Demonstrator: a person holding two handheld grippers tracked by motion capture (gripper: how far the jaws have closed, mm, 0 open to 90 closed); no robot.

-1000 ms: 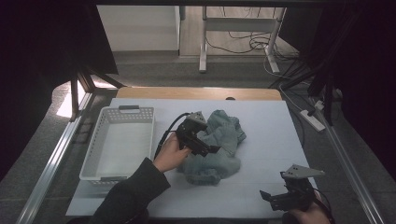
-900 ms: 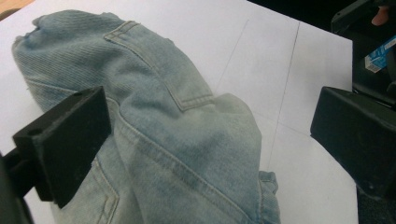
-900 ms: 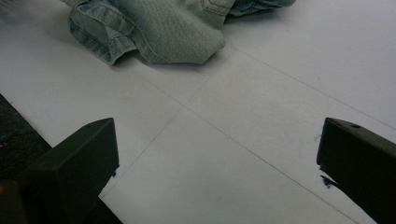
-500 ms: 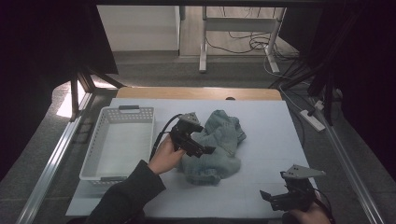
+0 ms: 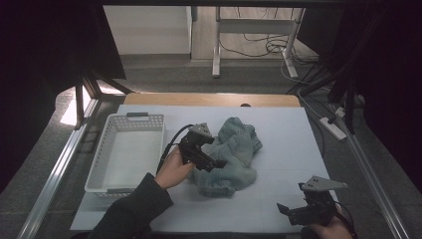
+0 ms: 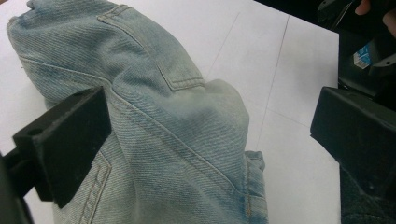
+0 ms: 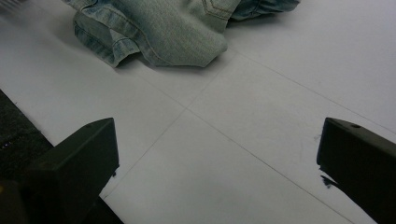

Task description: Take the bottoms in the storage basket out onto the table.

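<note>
A crumpled pair of jeans [image 5: 232, 153] lies in the middle of the white table [image 5: 283, 129], and the left gripper [image 5: 211, 162] hangs over its left edge with jaws spread wide, the denim bulging between them. A white basket [image 5: 128, 149] stands just left of that hand, apart from the jeans. The right gripper [image 5: 291, 211] rests near the table's front right corner, jaws spread over bare tabletop, well apart from the jeans.

White basket [image 5: 127, 149] on the white worktop [image 5: 283, 134].
It sits empty at the left side; behind, a metal stand [image 5: 217, 40] and loose cables [image 5: 259, 47] on the floor.
</note>
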